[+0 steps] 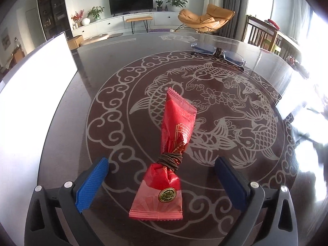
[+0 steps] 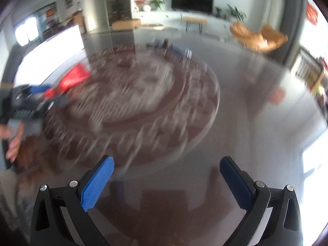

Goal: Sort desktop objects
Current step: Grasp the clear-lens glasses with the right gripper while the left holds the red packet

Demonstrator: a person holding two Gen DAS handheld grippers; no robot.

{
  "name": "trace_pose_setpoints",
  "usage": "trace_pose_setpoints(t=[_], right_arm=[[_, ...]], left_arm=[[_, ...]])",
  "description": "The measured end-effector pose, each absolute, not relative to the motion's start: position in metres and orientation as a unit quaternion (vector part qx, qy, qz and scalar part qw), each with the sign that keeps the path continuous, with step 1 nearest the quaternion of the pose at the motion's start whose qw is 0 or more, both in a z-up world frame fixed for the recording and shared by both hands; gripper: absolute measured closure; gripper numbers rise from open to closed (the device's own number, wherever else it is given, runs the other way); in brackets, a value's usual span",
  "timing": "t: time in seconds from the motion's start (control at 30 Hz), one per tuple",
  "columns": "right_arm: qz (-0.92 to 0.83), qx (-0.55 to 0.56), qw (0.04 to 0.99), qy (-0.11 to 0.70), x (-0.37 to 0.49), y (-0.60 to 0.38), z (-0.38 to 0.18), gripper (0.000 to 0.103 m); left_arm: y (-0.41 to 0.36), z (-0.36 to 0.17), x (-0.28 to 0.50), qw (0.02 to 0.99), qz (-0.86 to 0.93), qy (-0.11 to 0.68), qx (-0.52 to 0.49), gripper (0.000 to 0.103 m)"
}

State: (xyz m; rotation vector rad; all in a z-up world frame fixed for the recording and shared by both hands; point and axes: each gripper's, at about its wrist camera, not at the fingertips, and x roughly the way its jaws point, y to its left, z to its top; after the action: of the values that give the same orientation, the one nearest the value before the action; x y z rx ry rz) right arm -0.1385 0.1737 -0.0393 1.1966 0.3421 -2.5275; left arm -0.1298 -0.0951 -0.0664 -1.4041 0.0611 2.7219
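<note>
Table: a dark glass-topped table with a pale etched medallion of koi fish ringed by cloud scrolls; daylight glares off its right side.
White panel: a bright white board stands along the table's left edge, washed out by light.
Room: behind the table, a black television on a long white cabinet, potted plants beside it, a small wooden bench in front, an orange lounge chair to the right, and dark wooden dining chairs at the far right.
Eyeglasses: a rimless pair lies at the far side of the medallion, well apart from the packet.
Red packet: a red foil snack packet lies flat on the medallion, its long axis pointing away from the camera.
Packet look: crimped serrated ends, gold line artwork on the upper half, a round gold-and-green seal near the lower end, and a brown cord wound tightly around its waist, pinching it.
Left gripper: the left gripper hangs over the packet's near end with its blue pads spread wide; the packet lies between them, touched by neither.
Right gripper: the right gripper has its jaws wide apart over bare tabletop, nothing between them; this view is heavily motion-blurred.
Right view's left edge: the left gripper's body, the red packet and a hand show there, all blurred.
</note>
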Motion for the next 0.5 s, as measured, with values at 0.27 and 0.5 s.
trace_pose_setpoints(t=[0.27,0.5], right_arm=[[-0.870,0.424,0.200,0.154,-0.312,0.123,-0.023,0.000],[-0.857,0.440,0.212,0.164,-0.373,0.072,-0.056,0.015]], left_arm=[[-0.092,-0.066,-0.131,0.039,0.888,0.021,-0.458,0.000],[-0.088,-0.065,-0.131,0.037,0.888,0.020,-0.458,0.000]])
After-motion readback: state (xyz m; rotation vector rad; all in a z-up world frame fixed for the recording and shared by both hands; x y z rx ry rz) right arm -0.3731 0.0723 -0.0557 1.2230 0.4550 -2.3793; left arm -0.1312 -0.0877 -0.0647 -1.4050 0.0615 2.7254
